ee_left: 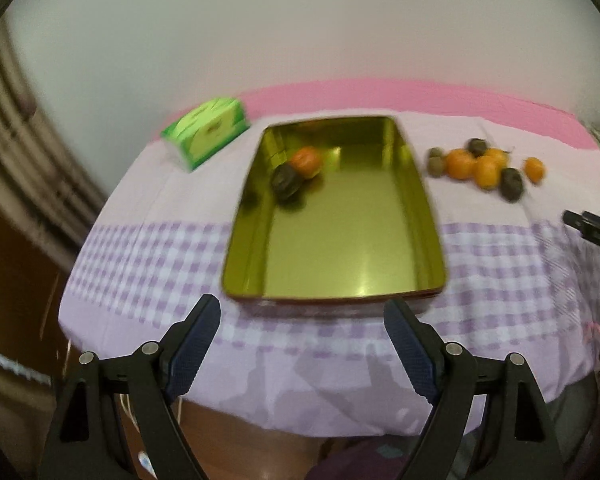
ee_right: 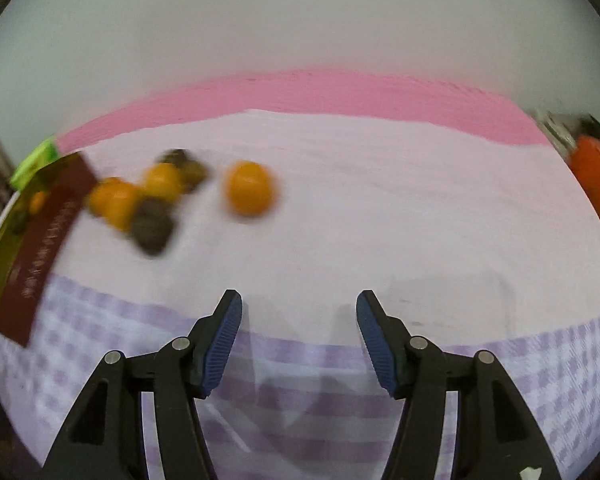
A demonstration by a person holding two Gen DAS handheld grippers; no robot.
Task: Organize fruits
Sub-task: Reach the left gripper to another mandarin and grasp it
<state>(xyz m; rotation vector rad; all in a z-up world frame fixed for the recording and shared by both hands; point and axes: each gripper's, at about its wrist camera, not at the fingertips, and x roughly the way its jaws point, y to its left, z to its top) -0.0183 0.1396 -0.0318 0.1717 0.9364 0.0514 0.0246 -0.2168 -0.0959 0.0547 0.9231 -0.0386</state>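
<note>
A gold metal tin [ee_left: 424, 216] lies open on the table, with one orange [ee_left: 306, 161] and one dark brown fruit [ee_left: 286, 182] in its far left part. A pile of oranges and dark fruits [ee_left: 482, 168] lies on the cloth to its right. My left gripper [ee_left: 302, 316] is open and empty, in front of the tin's near edge. My right gripper [ee_right: 299, 306] is open and empty above the cloth. In the right wrist view a lone orange [ee_right: 249, 193] lies ahead of it, the pile [ee_right: 140, 200] further left, beside the tin [ee_right: 32, 240].
A green tissue box [ee_left: 206, 132] stands at the back left of the table. The cloth [ee_left: 140, 264] is pale lilac with a checked band, pink at the back. Orange things [ee_right: 596, 168] sit at the table's far right edge. The right gripper's tip [ee_left: 592, 228] shows at right.
</note>
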